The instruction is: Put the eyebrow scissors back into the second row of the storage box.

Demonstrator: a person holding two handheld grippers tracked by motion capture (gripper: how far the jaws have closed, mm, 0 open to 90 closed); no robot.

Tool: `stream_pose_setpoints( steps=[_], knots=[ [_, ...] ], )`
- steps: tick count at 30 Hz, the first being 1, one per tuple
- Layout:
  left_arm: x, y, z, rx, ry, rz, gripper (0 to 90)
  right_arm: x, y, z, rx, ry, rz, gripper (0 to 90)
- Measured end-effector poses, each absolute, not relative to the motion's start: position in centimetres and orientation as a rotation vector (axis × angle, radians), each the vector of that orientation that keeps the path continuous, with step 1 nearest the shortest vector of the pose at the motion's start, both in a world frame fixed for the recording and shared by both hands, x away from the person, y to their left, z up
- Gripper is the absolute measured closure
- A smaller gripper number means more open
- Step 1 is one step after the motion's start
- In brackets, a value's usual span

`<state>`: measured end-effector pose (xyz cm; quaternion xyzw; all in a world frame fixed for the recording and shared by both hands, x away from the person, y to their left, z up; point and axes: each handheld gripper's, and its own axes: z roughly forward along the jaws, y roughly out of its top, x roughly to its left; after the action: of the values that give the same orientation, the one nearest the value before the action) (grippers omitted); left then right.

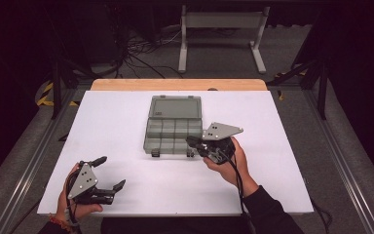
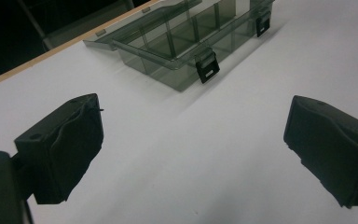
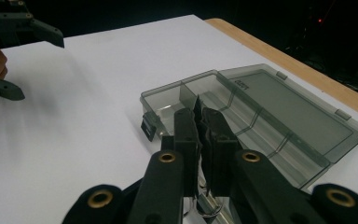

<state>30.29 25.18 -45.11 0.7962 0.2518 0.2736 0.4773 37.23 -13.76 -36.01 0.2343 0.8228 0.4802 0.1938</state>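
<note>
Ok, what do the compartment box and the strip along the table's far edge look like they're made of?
The compartment box looks like smoky translucent plastic: its dividers and the white top show through its walls, and its latches are black. The far edge strip looks like light wood or a wood-look laminate, tan with a matte finish.

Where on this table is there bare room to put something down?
Bare: the far left between the organizer box and the table edge, the far right corner, and the near strip between the left gripper and right gripper. Crowded: the box's near right corner, where the right gripper's shut jaws sit.
</note>
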Motion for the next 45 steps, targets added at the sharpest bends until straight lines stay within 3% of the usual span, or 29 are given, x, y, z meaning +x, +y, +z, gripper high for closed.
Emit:
stream_pose_setpoints(
  steps=[22, 45],
  knots=[
    [30.4, 25.1, -45.2, 1.950, 0.616, 0.664, 5.4, 39.6, -14.3, -35.0, 0.689, 2.275, 1.345, 86.0],
    [30.4, 25.1, -45.3, 1.954, 0.612, 0.659, 5.3, 43.1, -11.8, -37.2, 0.671, 2.351, 1.268, 86.0]
  ],
)
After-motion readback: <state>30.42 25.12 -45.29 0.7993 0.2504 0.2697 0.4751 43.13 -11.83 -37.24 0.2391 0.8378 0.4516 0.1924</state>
